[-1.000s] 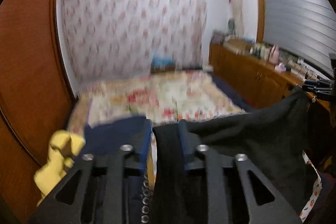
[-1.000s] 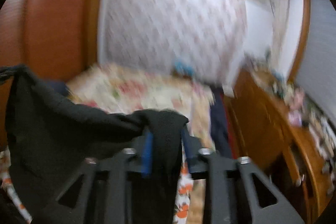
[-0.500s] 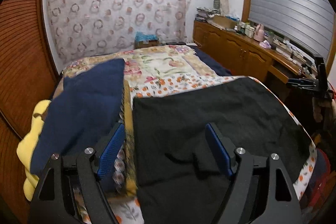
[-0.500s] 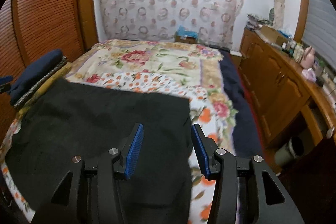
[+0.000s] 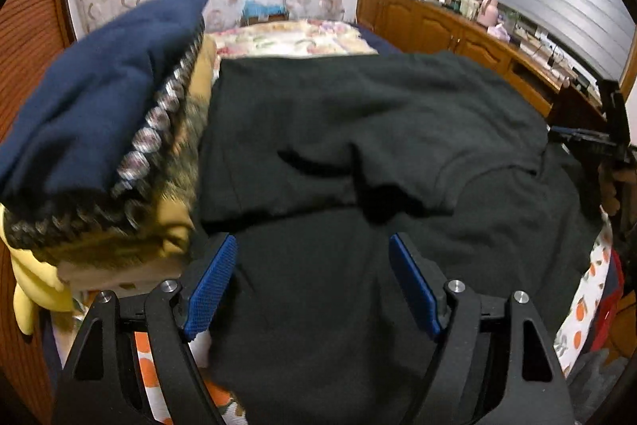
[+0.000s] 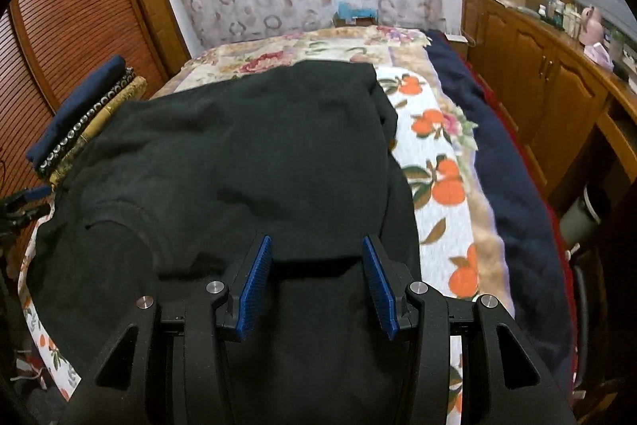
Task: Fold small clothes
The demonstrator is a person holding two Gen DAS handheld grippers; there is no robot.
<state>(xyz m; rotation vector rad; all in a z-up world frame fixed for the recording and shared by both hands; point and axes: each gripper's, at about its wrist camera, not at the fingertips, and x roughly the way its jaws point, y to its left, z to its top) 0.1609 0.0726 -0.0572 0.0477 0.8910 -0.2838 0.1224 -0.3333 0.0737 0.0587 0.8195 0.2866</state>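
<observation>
2 blue pads of the left hand-held gripper (image 5: 312, 283) stand wide apart in the left wrist view, poised over the black garment (image 5: 378, 130) with nothing pinched between them. That garment lies spread on the bed (image 5: 294, 38), its far part doubled back over the near part. Just beside its left edge sits a stack of folded clothes (image 5: 103, 114), navy on top, with a yellow cloth (image 5: 32, 289) hanging below. At the right edge the other gripper shows.

From the right wrist view, the right hand-held gripper (image 6: 316, 285) also has its jaws parted, gripping nothing, above the black garment's (image 6: 247, 154) near end. The floral bedspread (image 6: 442, 186) runs along its right side, and the stack of folded clothes (image 6: 85, 118) sits at the far left.
</observation>
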